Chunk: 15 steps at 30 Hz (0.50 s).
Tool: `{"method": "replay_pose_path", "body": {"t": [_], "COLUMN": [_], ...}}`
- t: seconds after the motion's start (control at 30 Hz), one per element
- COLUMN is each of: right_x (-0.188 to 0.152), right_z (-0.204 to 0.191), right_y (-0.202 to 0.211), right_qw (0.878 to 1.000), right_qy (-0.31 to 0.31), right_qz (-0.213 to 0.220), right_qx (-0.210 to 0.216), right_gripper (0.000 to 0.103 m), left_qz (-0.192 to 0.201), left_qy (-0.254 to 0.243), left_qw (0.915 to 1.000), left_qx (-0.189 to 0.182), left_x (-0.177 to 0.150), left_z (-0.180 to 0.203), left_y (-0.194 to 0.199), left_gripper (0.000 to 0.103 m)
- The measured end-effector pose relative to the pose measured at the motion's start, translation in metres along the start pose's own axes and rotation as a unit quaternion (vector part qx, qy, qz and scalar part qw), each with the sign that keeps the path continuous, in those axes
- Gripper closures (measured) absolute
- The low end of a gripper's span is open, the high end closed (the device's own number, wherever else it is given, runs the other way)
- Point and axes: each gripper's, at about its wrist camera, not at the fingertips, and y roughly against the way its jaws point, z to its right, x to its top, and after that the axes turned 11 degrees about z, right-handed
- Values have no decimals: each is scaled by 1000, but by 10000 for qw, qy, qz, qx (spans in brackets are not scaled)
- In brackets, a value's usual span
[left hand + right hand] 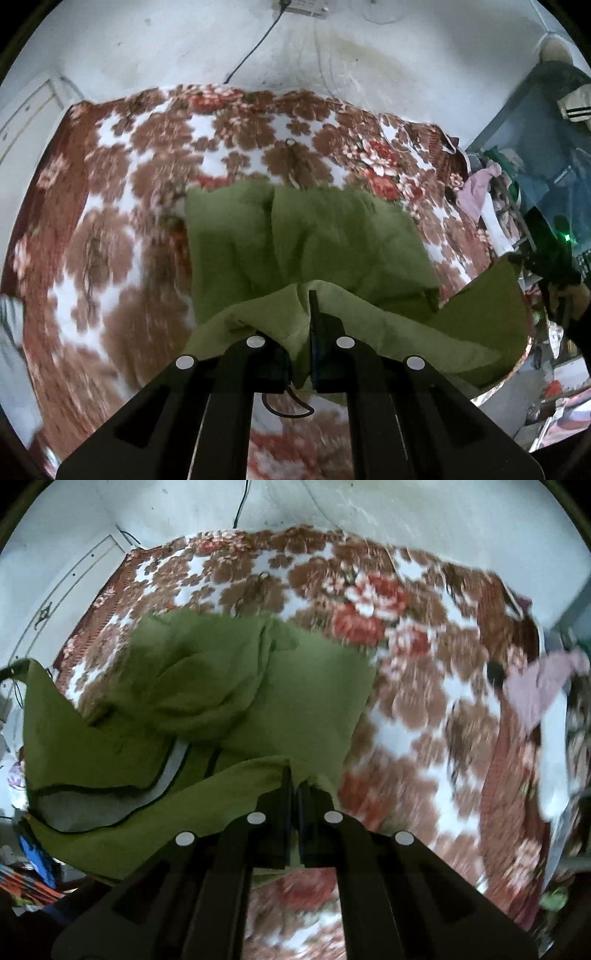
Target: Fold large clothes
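Observation:
A large olive-green garment point(317, 240) hangs over a bed, its lower part still lying on the floral blanket point(110, 206). My left gripper point(309, 299) is shut on a bunched edge of the green cloth, which drapes over the left finger. In the right wrist view the same green garment point(229, 686) stretches leftward, showing a grey lining with dark trim. My right gripper point(293, 775) is shut on another part of its edge. The other gripper and the hand holding it show at the right edge of the left wrist view.
The brown, red and white floral blanket point(424, 709) covers the whole bed. A pink cloth point(543, 686) and other clothes lie at the bed's right edge. A white wall with a black cable point(255, 48) stands behind. Clutter sits on the floor at both sides.

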Motion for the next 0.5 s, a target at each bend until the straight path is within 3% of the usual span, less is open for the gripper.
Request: {"method": "replay_pose_path", "body": {"t": [0.1,0.3,0.5], "right_x": [32,82,106], "right_z": [13,44,72], "right_y": [-24,-114,-243], "right_qw": [10000,9971,9864], "right_qy": [-6,68,130], "right_qz": [-66,-688,-1562], "right_qx": [-1,-330,-492], "right_gripper": [100,100,99], "left_qz": [-256,-758,-1730], "left_qy": [-201,-408,53], "left_qw": [9994,9963,9847], "left_qx": [109,-7,222], "left_x": [43,107,134], "left_z": [2,1,-51], "left_y": [-39,-130,-262], "left_gripper": [97,97,95]}}
